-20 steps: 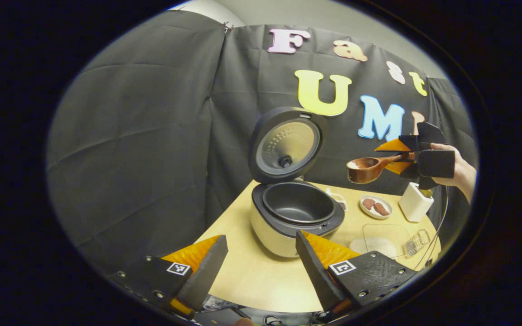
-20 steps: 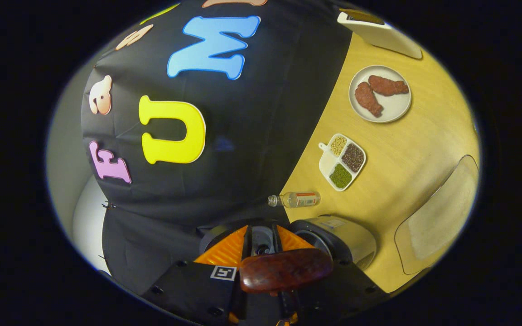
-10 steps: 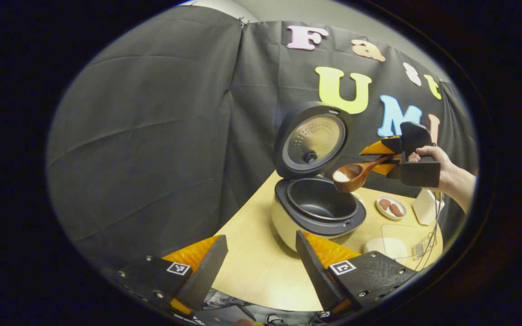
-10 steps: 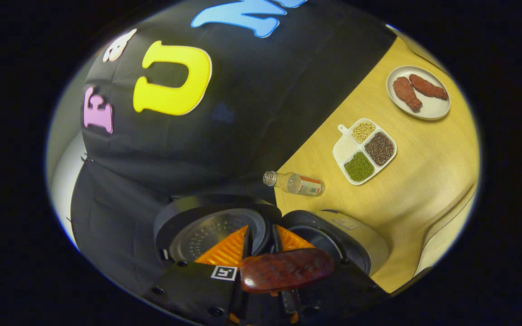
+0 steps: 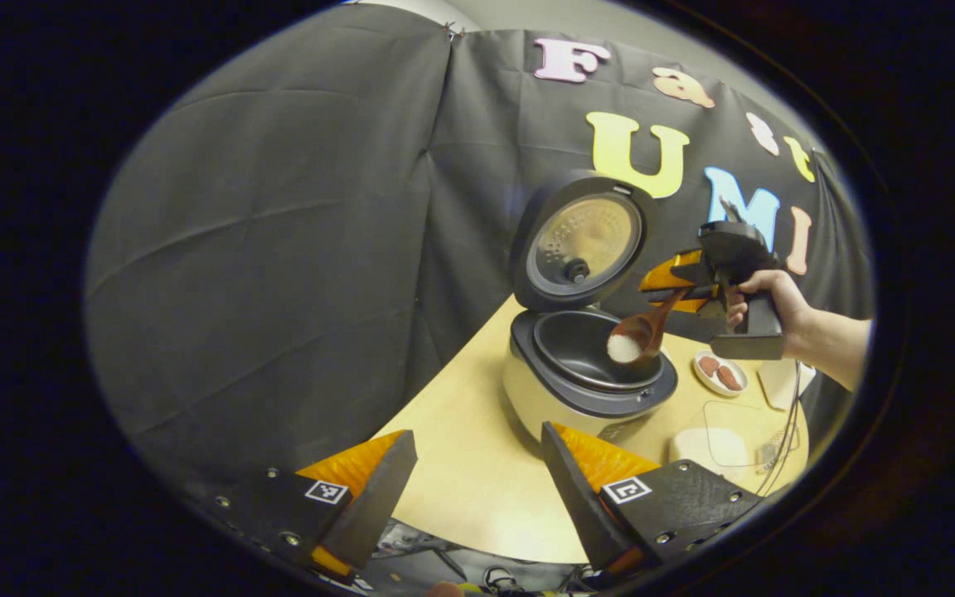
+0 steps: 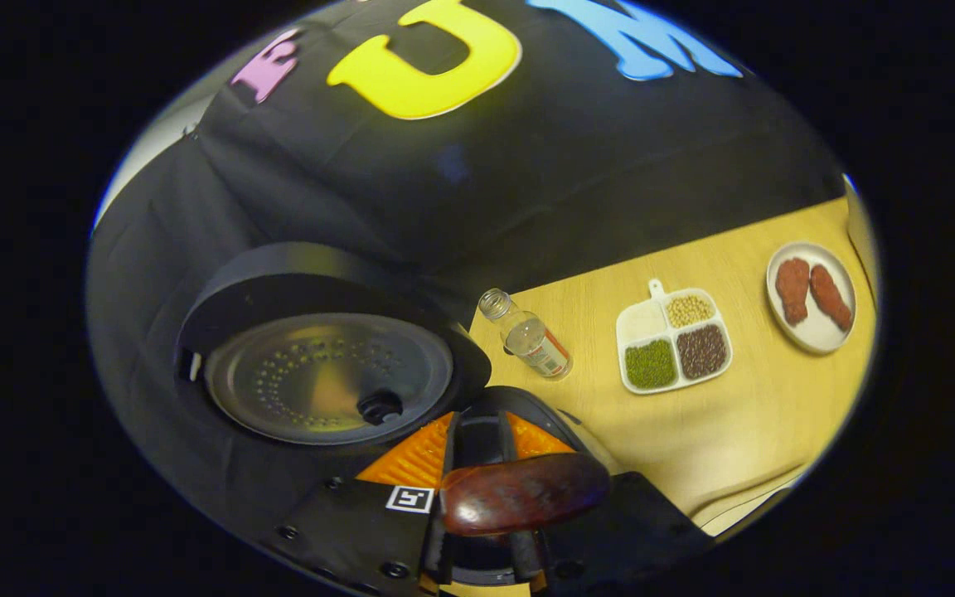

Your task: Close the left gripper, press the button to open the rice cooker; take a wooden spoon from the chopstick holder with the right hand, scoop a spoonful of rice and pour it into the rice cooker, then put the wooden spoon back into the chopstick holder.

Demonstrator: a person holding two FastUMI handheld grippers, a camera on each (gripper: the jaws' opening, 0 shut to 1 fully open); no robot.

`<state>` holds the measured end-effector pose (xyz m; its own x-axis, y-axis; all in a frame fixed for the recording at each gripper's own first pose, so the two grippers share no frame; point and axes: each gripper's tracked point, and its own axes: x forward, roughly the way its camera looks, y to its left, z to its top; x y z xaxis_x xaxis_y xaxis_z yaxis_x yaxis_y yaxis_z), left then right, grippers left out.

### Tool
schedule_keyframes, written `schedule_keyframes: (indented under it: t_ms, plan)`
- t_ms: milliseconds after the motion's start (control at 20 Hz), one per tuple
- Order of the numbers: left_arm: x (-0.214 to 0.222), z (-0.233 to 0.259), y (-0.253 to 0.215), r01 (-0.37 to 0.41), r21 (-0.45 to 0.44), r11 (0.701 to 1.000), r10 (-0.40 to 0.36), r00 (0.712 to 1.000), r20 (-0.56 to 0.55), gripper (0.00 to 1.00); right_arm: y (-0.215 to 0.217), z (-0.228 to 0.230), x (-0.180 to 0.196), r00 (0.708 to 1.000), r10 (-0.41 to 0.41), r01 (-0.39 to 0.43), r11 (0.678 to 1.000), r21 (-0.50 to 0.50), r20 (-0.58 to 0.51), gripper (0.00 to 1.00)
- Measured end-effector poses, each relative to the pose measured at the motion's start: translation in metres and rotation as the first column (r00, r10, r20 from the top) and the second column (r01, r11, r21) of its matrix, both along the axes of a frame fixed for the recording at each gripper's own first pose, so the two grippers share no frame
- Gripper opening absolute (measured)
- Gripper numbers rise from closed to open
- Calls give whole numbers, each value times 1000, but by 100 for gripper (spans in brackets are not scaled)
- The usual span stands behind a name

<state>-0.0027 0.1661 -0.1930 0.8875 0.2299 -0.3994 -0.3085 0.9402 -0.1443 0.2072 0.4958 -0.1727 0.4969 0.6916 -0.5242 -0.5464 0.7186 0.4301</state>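
The rice cooker (image 5: 564, 398) stands on the table with its lid (image 5: 584, 245) raised and its dark inner pot (image 5: 577, 352) exposed. A person's hand (image 5: 768, 298) holds my right gripper (image 5: 681, 286), which is shut on the handle of the wooden spoon (image 5: 652, 323). The spoon's bowl carries white rice (image 5: 622, 348) and tilts down over the pot's right side. In the right gripper view the wooden spoon's handle end (image 6: 523, 493) sits just behind my right gripper (image 6: 477, 435), with the lid's underside (image 6: 320, 377) to the left. My left gripper (image 5: 477, 473) hangs open near the table's front edge, holding nothing.
Behind the cooker lie a small bottle (image 6: 527, 336), a divided dish of beans (image 6: 672, 340) and a plate with two pieces of meat (image 6: 813, 294). A clear rice container (image 5: 722, 435) and the white chopstick holder (image 5: 780, 383) stand to the cooker's right.
My right gripper has carried the spoon left and down, from above the plate to over the pot, and tipped its bowl downward. The left gripper's view has drifted slightly; its fingers stay open.
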Motion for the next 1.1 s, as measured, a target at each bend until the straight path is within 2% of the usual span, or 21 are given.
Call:
schedule_keyframes:
  t_ms: [200,350,500,700,900,1050,1100]
  plan:
    - [2,3,-3,5,7,1000,-5,1000,3,94,5,-3,-6,986,120,-108,989,-105,118,25]
    - [2,7,-4,8,14,1000,-8,1000,7,95,14,-4,-20,946,244,-199,957,-212,213,25]
    - [0,7,-8,11,20,1000,-11,1000,3,95,19,-5,-29,868,390,-287,899,-330,307,25]
    - [-4,5,-9,7,21,1000,-7,1000,1,95,25,-16,-36,768,527,-352,822,-447,364,26]
    - [-8,6,-8,-6,14,1000,6,1000,1,95,22,-24,-43,656,638,-374,738,-561,403,25]
    - [-10,5,-8,-20,2,1000,20,1000,-1,94,18,-24,-42,538,716,-350,670,-654,446,25]
    - [-11,4,-8,-24,0,1000,24,1000,-4,94,18,-23,-43,517,732,-348,654,-672,444,25]
